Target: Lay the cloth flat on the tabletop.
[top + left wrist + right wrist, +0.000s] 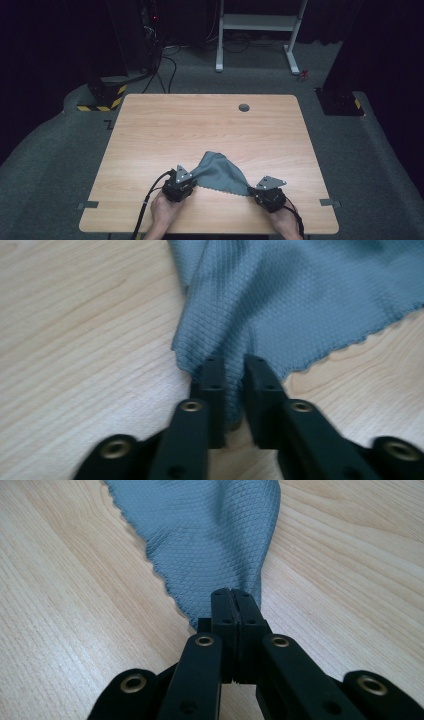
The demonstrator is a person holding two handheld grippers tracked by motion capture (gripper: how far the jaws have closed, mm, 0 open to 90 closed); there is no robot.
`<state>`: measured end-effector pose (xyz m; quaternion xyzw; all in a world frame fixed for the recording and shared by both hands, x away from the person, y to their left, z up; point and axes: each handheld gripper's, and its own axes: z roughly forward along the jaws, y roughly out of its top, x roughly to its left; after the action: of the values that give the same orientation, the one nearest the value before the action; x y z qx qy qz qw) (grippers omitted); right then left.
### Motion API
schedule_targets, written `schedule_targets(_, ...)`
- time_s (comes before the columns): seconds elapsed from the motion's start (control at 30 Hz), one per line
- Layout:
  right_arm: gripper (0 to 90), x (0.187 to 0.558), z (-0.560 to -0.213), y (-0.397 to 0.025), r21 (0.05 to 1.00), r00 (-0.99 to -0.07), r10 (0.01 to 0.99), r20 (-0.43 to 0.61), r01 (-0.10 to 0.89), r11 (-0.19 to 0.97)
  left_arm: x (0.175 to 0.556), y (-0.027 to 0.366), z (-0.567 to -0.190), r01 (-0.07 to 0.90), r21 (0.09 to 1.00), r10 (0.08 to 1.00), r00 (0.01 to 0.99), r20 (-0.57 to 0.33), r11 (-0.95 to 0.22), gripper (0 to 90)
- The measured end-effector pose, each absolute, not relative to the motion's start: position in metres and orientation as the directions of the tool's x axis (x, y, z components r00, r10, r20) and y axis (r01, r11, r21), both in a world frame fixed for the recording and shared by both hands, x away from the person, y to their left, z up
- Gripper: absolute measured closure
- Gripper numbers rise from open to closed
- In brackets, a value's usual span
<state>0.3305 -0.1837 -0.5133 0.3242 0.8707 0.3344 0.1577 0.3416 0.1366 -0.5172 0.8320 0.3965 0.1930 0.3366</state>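
grey cloth point(220, 172) between left tool point(181, 186) and right tool point(265, 192)

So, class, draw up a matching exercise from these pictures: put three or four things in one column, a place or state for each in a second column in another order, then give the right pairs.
Things:
1. grey-blue textured cloth
2. left gripper
3. right gripper
4. small round grey grommet

Places or states:
A. set in the light wooden table near its far edge
B. jaws a little apart, with a cloth fold between them
C. jaws pressed together on a cloth corner
D. stretched between two grippers

Pairs: 1-D, 2-B, 3-C, 4-A
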Motion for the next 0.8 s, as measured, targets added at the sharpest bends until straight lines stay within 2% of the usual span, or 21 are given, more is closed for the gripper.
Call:
schedule_targets(0.1, 89.9, 0.331, -0.512, -0.186, 0.688, -0.744, 0.666, -0.054, 0.455, 0.565, 0.341, 0.137, -0.516, 0.537, 0.703, 0.781, 0.623, 0.043, -0.467, 89.4)
schedule_targets(0.33, 89.9, 0.326, -0.502, -0.186, 0.703, -0.752, 0.657, -0.061, 0.435, 0.563, 0.328, 0.148, -0.508, 0.55, 0.711, 0.766, 0.643, -0.026, -0.438, 89.7)
schedule_targets(0.6, 89.8, 0.313, -0.51, -0.188, 0.673, -0.775, 0.629, -0.061, 0.433, 0.6, 0.309, 0.149, -0.511, 0.564, 0.669, 0.728, 0.683, -0.049, -0.484, 88.8)
schedule_targets(0.7, 86.4, 0.312, -0.509, -0.188, 0.688, -0.78, 0.625, -0.029, 0.438, 0.579, 0.309, 0.151, -0.509, 0.575, 0.667, 0.725, 0.685, -0.076, -0.473, 84.7)
schedule_targets(0.8, 81.6, 0.315, -0.501, -0.188, 0.723, -0.775, 0.632, -0.001, 0.436, 0.536, 0.315, 0.155, -0.502, 0.58, 0.682, 0.736, 0.671, -0.091, -0.445, 74.4)
